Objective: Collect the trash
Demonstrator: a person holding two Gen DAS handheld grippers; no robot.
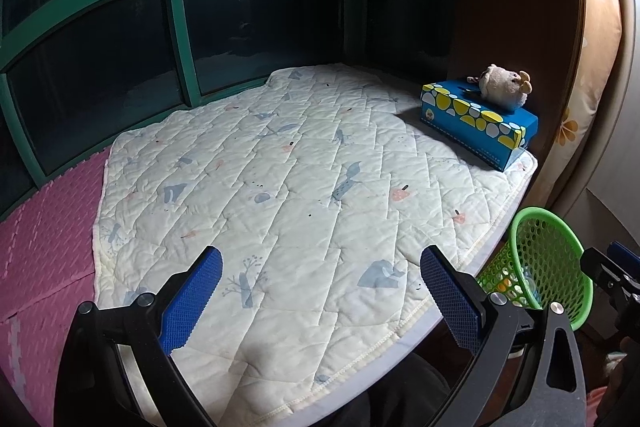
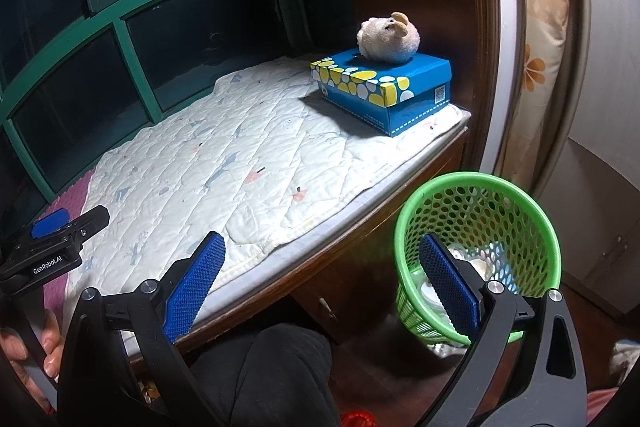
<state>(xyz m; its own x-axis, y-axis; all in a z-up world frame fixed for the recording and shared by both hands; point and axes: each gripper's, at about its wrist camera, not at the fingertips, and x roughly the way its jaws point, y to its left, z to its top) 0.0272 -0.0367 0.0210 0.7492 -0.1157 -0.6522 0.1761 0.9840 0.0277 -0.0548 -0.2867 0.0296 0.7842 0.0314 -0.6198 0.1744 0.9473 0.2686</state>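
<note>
Right wrist view: green mesh basket (image 2: pixel 478 251) stood on floor beside quilt (image 2: pixel 224 167) edge, holding pale trash (image 2: pixel 466 259). Right gripper (image 2: pixel 320 279) and left gripper (image 1: pixel 320 291) gaped, empty, quilt bare beneath.

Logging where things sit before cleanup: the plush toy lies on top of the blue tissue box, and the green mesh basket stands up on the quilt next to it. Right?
Not quite. The plush toy does lie on the blue tissue box, but the green mesh basket stands down on the floor beside the ledge, not on the quilt. The right wrist view shows this.
</note>
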